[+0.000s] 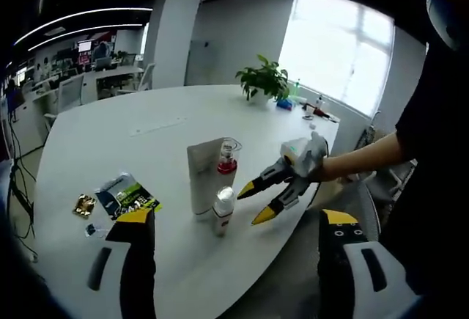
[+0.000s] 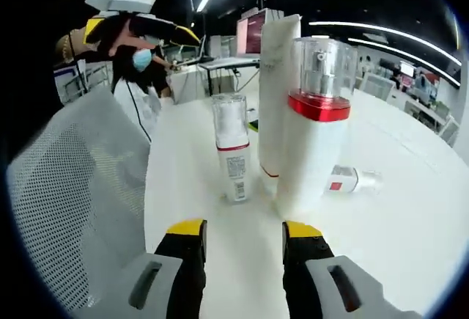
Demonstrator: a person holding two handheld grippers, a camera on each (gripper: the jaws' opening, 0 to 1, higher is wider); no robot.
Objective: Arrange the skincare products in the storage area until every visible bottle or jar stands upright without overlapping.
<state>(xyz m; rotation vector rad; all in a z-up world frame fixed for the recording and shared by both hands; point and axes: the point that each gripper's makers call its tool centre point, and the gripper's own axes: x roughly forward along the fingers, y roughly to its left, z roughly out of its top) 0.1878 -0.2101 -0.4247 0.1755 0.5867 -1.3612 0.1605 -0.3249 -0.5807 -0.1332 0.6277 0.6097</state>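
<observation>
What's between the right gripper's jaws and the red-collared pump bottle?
Bare white table, in the right gripper view. The right gripper sits open just short of the red-collared pump bottle, nothing in the gap.

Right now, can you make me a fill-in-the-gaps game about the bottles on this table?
The big bottle has a ___ band under its clear cap.
The tiny bottle behind it lies on its ___.
The right hand-held gripper holds its jaws ___.
Missing words: red, side, open.
</observation>
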